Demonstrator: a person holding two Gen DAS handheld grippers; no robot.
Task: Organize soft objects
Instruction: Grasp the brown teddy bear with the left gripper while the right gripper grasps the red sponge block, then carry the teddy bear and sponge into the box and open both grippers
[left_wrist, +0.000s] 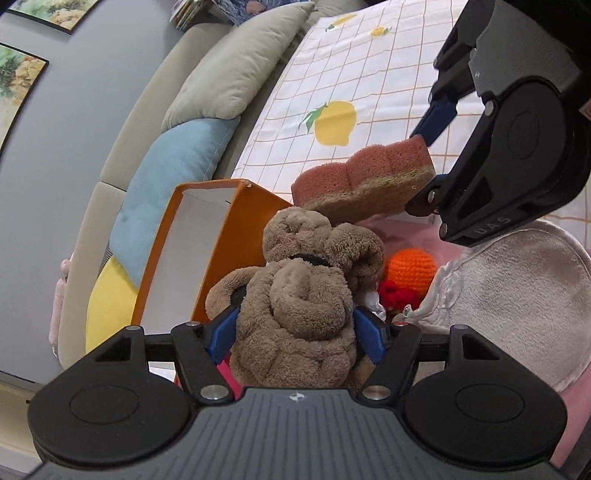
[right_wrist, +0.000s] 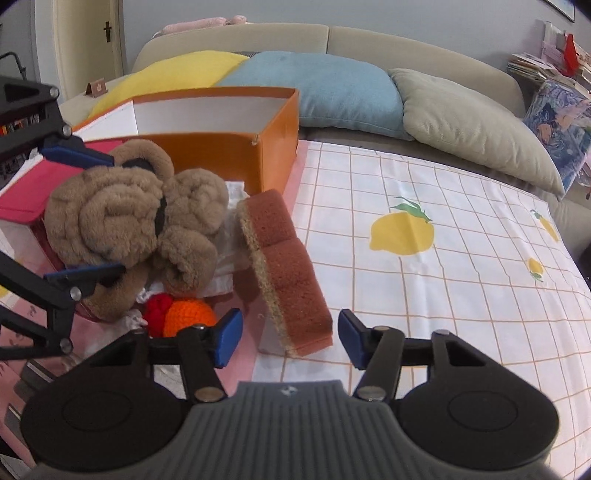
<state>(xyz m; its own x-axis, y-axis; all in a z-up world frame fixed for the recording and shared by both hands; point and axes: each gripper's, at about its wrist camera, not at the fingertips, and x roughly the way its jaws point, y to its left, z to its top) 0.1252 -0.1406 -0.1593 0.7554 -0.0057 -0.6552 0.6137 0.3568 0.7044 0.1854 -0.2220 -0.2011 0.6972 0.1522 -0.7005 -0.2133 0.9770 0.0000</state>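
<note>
- The brown curly-pile plush toy (left_wrist: 295, 295) hangs just in front of the orange cardboard box (left_wrist: 236, 225), on its open side. The left gripper (left_wrist: 297, 332) has it, with the blue pads lying against the fur on both sides.
- The pink-brown scouring sponge (right_wrist: 284, 273) stands on edge beside that box's near corner. The right gripper (right_wrist: 290, 339) straddles its lower end, jaws half apart; one pad shows a clear gap, so I judge nothing is clamped yet.
- To do this well, I'd carry the plush over the box rim before letting go, and square the right pads on the sponge's flat faces.
- Only the left wrist view shows the grey satin-edged cloth (left_wrist: 517, 288), well away from the box. Only the right wrist view shows the pink box (right_wrist: 33, 184) behind the plush.
</note>
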